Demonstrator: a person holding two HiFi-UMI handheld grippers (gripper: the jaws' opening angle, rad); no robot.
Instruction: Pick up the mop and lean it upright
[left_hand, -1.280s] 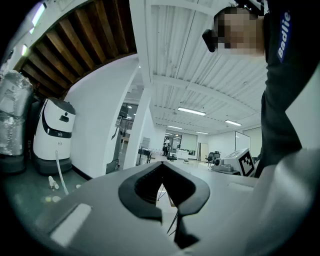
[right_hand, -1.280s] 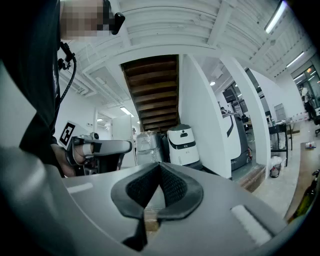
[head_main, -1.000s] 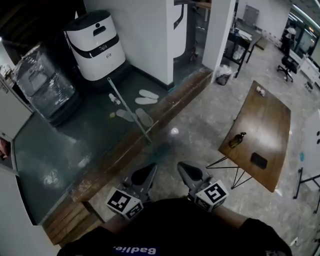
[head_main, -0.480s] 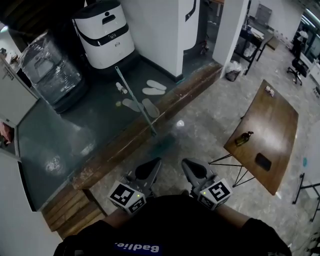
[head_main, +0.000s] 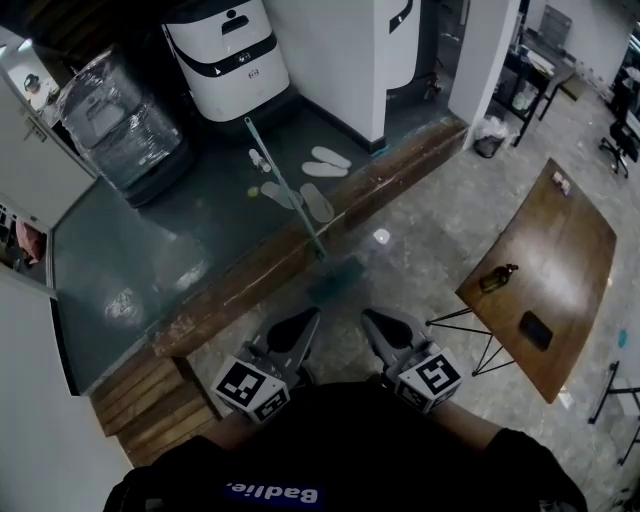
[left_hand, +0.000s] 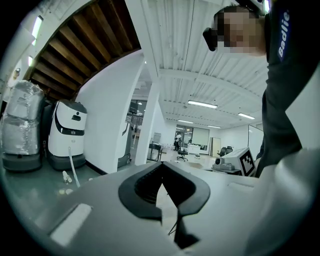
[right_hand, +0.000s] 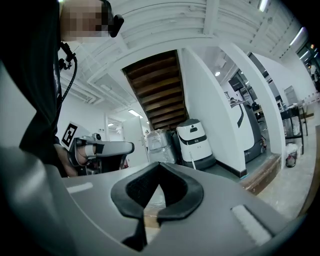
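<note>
The mop lies on the floor in the head view. Its thin pale handle (head_main: 285, 185) runs across the dark green raised floor, and its teal head (head_main: 337, 278) rests on the grey floor just past the wooden step. My left gripper (head_main: 303, 320) and right gripper (head_main: 375, 321) are held side by side close to my body, short of the mop head and touching nothing. Both are shut and empty, as the left gripper view (left_hand: 162, 167) and the right gripper view (right_hand: 159, 167) show. A thin pale pole, likely the handle (left_hand: 71, 162), shows before the white robot.
A white service robot (head_main: 228, 55) and a plastic-wrapped machine (head_main: 115, 125) stand at the back of the raised floor, with slippers (head_main: 325, 158) near the handle. A wooden step (head_main: 240, 295) edges it. A wooden table (head_main: 560, 240) with a bottle (head_main: 497, 277) stands right.
The head view has shifted: the mop, white robot and slippers now sit further right and higher. Both grippers stay shut and side by side near my body.
</note>
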